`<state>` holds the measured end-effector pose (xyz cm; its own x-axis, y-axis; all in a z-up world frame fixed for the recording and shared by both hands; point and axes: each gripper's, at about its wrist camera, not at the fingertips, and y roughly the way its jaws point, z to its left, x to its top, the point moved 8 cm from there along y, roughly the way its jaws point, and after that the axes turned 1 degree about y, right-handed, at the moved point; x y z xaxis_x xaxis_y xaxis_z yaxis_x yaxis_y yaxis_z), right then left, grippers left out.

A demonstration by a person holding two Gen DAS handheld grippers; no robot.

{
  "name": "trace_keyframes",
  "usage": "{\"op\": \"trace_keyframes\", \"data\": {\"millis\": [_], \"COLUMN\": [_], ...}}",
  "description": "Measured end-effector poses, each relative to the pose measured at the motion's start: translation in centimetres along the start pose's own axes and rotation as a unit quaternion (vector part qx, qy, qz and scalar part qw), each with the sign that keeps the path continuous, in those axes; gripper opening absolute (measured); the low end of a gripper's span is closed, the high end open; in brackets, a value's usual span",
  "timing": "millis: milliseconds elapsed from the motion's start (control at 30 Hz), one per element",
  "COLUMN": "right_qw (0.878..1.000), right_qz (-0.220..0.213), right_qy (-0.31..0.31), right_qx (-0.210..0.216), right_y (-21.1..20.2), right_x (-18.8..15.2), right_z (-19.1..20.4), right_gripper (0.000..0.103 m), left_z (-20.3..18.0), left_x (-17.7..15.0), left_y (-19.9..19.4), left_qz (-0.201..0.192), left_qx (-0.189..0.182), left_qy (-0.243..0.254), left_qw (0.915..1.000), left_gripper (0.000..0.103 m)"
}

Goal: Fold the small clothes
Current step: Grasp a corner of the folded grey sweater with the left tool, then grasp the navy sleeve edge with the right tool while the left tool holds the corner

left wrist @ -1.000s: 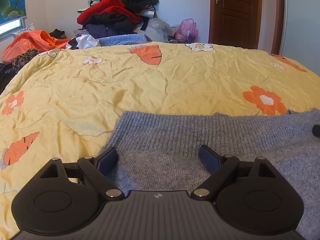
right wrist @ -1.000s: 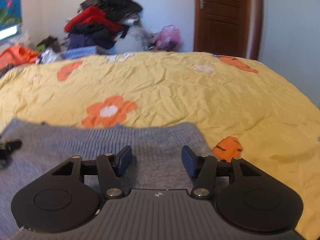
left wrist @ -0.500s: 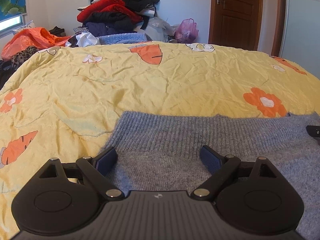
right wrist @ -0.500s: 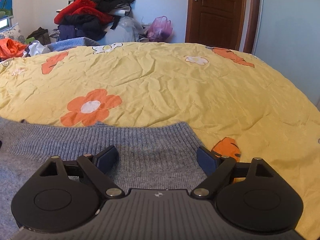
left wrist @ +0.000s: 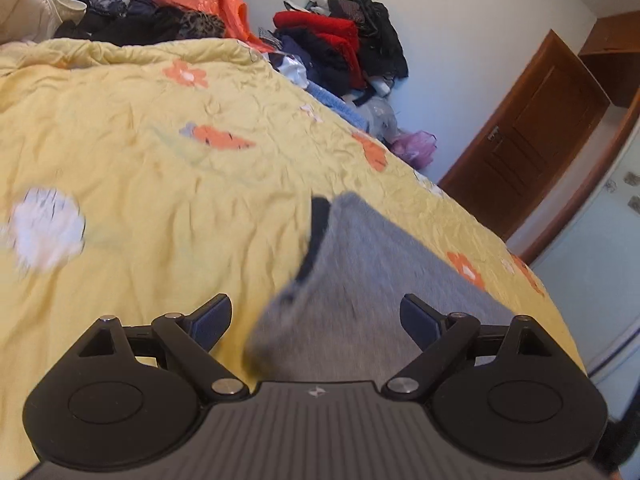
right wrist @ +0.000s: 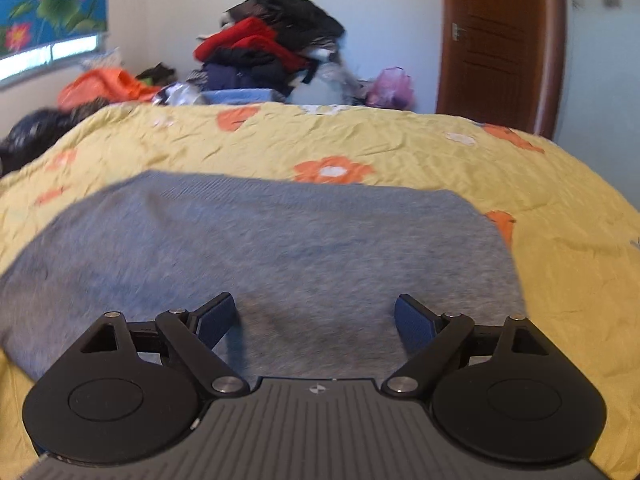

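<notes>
Both grippers had pulled back from the hem, fingers spread, holding nothing. Sweater lay crosswise under right gripper; left gripper straddled its left edge.

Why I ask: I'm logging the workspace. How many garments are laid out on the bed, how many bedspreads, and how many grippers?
Grey sweater: 1
Yellow bedspread: 1
Grippers: 2, the left gripper and the right gripper, both open
Total: 4

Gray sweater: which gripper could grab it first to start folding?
Probably the right gripper: it is open and level right over the gray sweater. The left gripper, also open, is tilted with only the sweater's edge between its fingers.
</notes>
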<state>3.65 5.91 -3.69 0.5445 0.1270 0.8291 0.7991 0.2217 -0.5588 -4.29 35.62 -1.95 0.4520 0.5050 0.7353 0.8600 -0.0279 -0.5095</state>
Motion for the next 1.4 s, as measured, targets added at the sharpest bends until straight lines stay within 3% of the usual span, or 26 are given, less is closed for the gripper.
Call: {"op": "trace_keyframes", "data": {"millis": [100, 167, 233, 300, 333, 367, 433, 533, 700, 967, 1000, 1067, 1100, 1133, 1233, 1300, 1400], "right_qw": [1.0, 0.999, 0.999, 0.998, 0.999, 0.999, 0.999, 0.999, 0.997, 0.998, 0.998, 0.997, 0.997, 0.997, 0.997, 0.997, 0.996], "right_qz": [0.019, 0.046, 0.049, 0.056, 0.042, 0.026, -0.003, 0.0, 0.015, 0.013, 0.011, 0.008, 0.008, 0.007, 0.006, 0.005, 0.004], "right_qy": [-0.015, -0.025, -0.013, 0.002, 0.015, 0.025, 0.03, 0.022, 0.071, 0.065, 0.069, 0.075, 0.076, 0.077, 0.08, 0.083, 0.087], "right_qx": [0.011, 0.006, 0.014, 0.017, 0.025, 0.032, 0.009, -0.03, -0.014, -0.008, -0.005, -0.001, 0.001, 0.002, 0.005, 0.008, 0.012], "right_y": [0.5, 1.8, 1.9, 1.0, 0.2, -0.6, -2.0, -2.1, -1.3, -1.5, -1.6, -1.7, -1.7, -1.7, -1.7, -1.7, -1.8], "right_x": [0.0, -0.8, -0.6, -0.3, -0.1, 0.0, -0.4, -1.8, -2.7, -3.1, -3.1, -3.0, -3.0, -3.0, -3.0, -3.0, -3.0], "right_z": [1.7, 1.8, 1.5, 1.1, 0.7, 0.3, -1.2, -3.4, -4.9, -4.4, -4.5, -4.7, -4.8, -4.8, -4.8, -4.8, -4.9], "right_gripper": [0.093, 0.103, 0.103, 0.095, 0.09, 0.092, 0.093, 0.094, 0.101, 0.103, 0.103, 0.103, 0.103, 0.103, 0.103, 0.103, 0.103], "left_z": [-2.3, -3.3, -2.8, -2.5, -2.3, -2.0, -1.1, 0.6, 0.6, 0.8, 0.8, 0.9, 0.9, 1.0, 0.8, 0.7, 0.0], "left_x": [-1.5, -2.1, -2.6, -2.4, -2.2, -2.1, -2.3, -3.0, -2.8, -1.6, -1.5, -1.4, -1.4, -1.5, -1.4, -1.5, -1.6], "left_y": [0.1, 1.2, 2.3, 1.8, 1.5, 1.0, 0.2, -0.2, 0.1, 2.3, 2.4, 2.9, 3.2, 3.5, 3.9, 4.0, 3.9], "left_qz": [0.015, 0.029, 0.048, 0.034, 0.032, 0.026, 0.014, 0.013, 0.001, -0.013, -0.015, -0.01, -0.004, 0.004, 0.003, 0.007, 0.004], "left_qx": [-0.023, -0.015, -0.005, -0.007, -0.006, -0.002, 0.0, 0.002, 0.0, -0.011, -0.009, 0.002, 0.013, 0.025, 0.044, 0.072, 0.091], "left_qy": [0.053, 0.076, 0.05, 0.022, 0.009, -0.01, -0.055, -0.123, -0.152, -0.216, -0.22, -0.221, -0.215, -0.21, -0.189, -0.163, -0.131], "left_qw": [0.9982, 0.9965, 0.9976, 0.9991, 0.9994, 0.9996, 0.9984, 0.9923, 0.9884, 0.9762, 0.9753, 0.9753, 0.9764, 0.9774, 0.981, 0.9839, 0.9871], "left_gripper": [0.092, 0.092, 0.091, 0.092, 0.092, 0.092, 0.092, 0.092, 0.092, 0.091, 0.087, 0.067, 0.048, 0.036, 0.029, 0.01, 0.006]}}
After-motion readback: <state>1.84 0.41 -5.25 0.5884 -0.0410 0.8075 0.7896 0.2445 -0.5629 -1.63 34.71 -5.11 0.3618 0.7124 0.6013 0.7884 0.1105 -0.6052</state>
